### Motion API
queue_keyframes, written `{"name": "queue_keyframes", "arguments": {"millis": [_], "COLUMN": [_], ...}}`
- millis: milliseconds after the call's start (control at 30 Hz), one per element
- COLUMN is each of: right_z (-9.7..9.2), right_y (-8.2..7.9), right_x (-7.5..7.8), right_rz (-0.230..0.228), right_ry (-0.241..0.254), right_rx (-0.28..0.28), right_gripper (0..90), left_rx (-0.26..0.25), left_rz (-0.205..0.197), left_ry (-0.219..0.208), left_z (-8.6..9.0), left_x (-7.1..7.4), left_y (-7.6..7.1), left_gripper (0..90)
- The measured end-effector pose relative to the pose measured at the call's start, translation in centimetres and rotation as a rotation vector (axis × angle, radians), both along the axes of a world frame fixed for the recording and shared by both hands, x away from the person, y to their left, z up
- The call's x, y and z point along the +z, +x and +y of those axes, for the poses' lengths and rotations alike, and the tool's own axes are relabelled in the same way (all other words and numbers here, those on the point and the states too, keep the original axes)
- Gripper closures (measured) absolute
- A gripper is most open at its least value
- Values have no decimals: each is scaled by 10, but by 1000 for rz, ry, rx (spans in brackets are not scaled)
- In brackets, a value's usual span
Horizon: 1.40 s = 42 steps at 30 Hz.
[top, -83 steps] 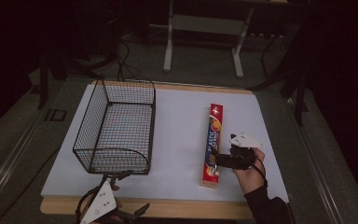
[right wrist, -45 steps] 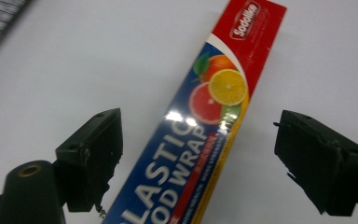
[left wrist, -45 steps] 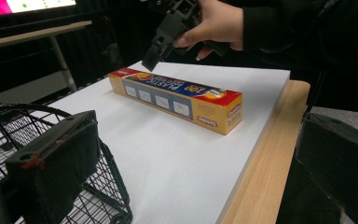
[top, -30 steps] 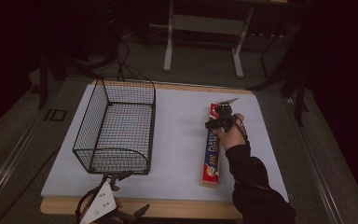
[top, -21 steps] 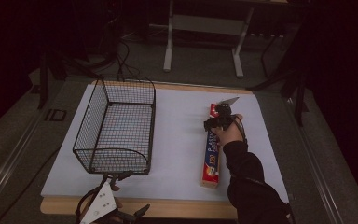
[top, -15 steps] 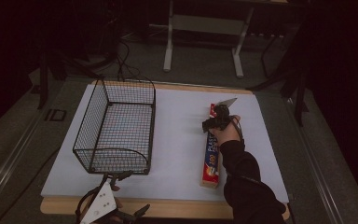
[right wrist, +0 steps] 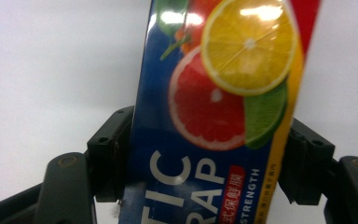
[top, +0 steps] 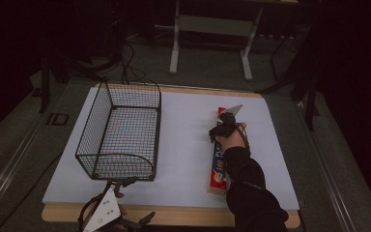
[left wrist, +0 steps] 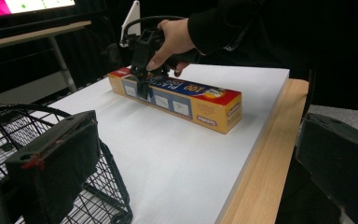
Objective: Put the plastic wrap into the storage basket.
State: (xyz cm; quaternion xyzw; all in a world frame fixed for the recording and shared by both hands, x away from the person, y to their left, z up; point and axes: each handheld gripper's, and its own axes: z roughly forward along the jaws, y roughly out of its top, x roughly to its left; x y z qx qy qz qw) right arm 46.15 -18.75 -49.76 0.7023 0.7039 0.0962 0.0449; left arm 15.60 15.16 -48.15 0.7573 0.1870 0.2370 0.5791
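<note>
At the near edge of the bench [top: 174,159], the left tongs [top: 107,218] hung wide open and empty beside the black wire basket [top: 121,133]. Farther out on the white top, the right tongs [top: 221,131] had just been closing across the far half of the plastic wrap box [left wrist: 177,96], the pads at its long sides. The long glossy carton looked light and stiff but slick and crushable, best gripped moderately across its narrow width.

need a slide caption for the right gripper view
Right claw closing its black jaws on either side of the long blue plastic wrap box with citrus print, lying on the white tabletop.
</note>
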Motion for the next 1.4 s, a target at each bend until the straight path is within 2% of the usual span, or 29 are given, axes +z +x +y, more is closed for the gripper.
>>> {"name": "queue_keyframes", "arguments": {"millis": [33,100,200,267,300,467,667,700,733,767,833,867,900,967,1000,1033,1100,1133,1400], "right_z": [2,4,5,5,4,11,15,15,15,15,13,13,13,13,13,13,14,16,29], "right_y": [0,0,1,2,2,5,7,7,7,6,6,6,4,3,0,-2,-3,-6,-15], "right_x": [-1,-4,-1,1,4,17,43,43,48,59,69,69,81,85,96,100,104,111,129], "right_rz": [10,27,39,50,55,26,-32,-32,-47,-82,-104,-104,-144,-156,-201,-216,-235,-257,-326], "right_ry": [-16,-23,-42,-29,11,1,-16,-16,-20,-1,20,20,26,27,32,38,39,39,59], "right_rx": [9,-6,-13,-23,-23,-5,46,46,58,91,98,98,127,136,160,178,193,220,286], "right_gripper": [304,323,361,370,380,390,393,393,394,394,394,394,394,394,394,394,394,394,395], "left_rx": [0,1,2,2,2,4,2,2,2,3,3,3,3,2,2,2,2,2,2], "left_rz": [0,-1,2,2,0,1,-2,-1,-2,-2,-1,-1,0,1,0,0,0,2,4], "left_ry": [0,2,0,0,3,0,0,0,1,0,0,0,2,2,3,4,4,4,2], "left_z": [0,0,0,0,0,0,0,0,0,0,0,0,0,0,0,0,0,-1,0], "left_x": [0,0,0,0,0,0,0,0,0,0,0,0,0,0,0,0,-1,-1,-1], "left_y": [0,0,0,0,0,0,0,0,0,0,0,0,0,0,0,0,0,0,1], "left_gripper": [2,2,2,2,2,2,2,2,2,2,2,2,2,2,2,2,2,2,2]}}
